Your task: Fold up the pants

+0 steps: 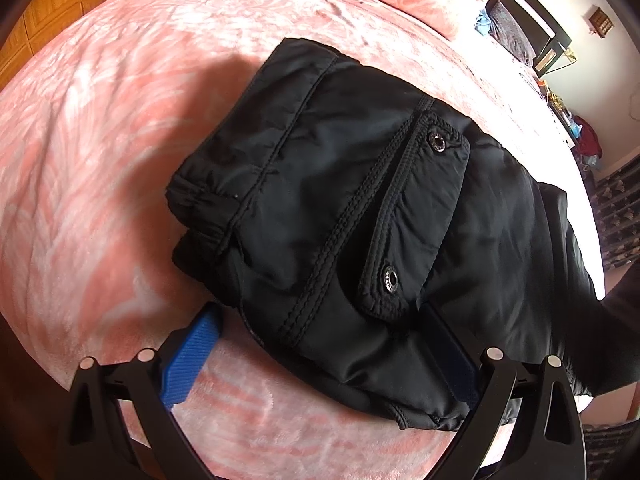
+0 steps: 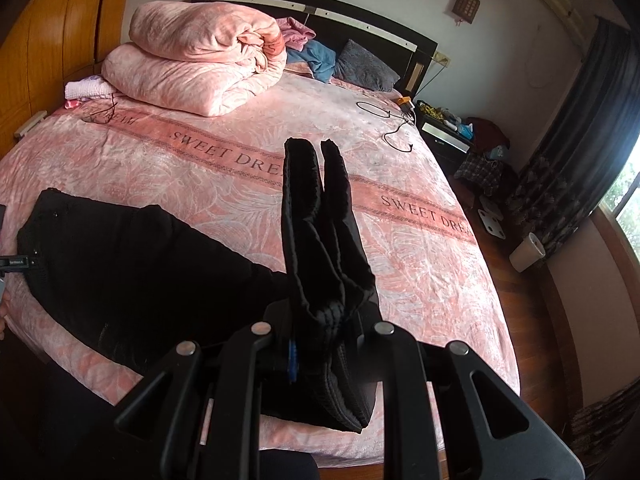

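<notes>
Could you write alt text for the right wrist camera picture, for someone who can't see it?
The right claw is shut on the leg ends of black pants, lifting them so both cuffs stick up over a pink bedspread printed "SWEET DREAM". The rest of the pants lies flat at left. A folded pink quilt sits by the dark headboard.

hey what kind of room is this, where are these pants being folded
Almost certainly a home bedroom. The black pants lie on a large bed with a pink "Sweet Dream" spread, a folded pink comforter against the dark headboard, and a cluttered nightstand beside it.
</notes>
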### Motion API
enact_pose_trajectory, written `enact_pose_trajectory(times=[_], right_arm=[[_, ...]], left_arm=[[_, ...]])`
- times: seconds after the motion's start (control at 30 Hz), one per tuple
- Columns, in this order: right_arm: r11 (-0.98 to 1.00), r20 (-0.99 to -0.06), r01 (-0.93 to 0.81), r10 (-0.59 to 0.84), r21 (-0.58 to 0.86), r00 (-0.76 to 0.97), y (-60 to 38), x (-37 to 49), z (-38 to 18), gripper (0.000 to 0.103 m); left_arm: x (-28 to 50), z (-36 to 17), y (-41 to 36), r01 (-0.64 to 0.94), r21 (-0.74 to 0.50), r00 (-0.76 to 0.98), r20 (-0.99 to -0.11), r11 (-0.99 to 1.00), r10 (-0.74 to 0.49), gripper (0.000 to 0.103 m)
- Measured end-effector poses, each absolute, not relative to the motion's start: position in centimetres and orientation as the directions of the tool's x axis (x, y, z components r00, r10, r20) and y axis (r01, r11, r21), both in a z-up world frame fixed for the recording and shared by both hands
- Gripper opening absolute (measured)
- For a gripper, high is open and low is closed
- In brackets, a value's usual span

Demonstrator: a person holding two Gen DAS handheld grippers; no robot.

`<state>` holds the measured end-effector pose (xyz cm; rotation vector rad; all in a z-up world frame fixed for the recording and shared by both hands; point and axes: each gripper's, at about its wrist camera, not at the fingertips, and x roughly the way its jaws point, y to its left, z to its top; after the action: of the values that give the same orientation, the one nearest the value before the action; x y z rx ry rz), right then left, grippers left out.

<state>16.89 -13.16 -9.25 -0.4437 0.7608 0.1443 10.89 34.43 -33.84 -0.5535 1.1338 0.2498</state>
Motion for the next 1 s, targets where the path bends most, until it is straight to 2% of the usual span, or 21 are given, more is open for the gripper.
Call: enact_pose_trajectory(times=[0.17,1.0], right_arm=[[0.852,-0.676,-0.312,-0.065,-0.421,0.734,-10.5,16.2,-11.1,0.016],[0.758,-0.689,-0.413,-0.065,-0.505,0.722,-3.9,15.2,-17.9,0.016]], left_arm=[[10.7,-33.9,34.4,-0.459,-0.293,0.418,-0.904,0.839,-0.087,0.099],[10.2,-33.6,33.6,-0.455,-0.289,0.431,-0.899,0.842,-0.076,0.099]])
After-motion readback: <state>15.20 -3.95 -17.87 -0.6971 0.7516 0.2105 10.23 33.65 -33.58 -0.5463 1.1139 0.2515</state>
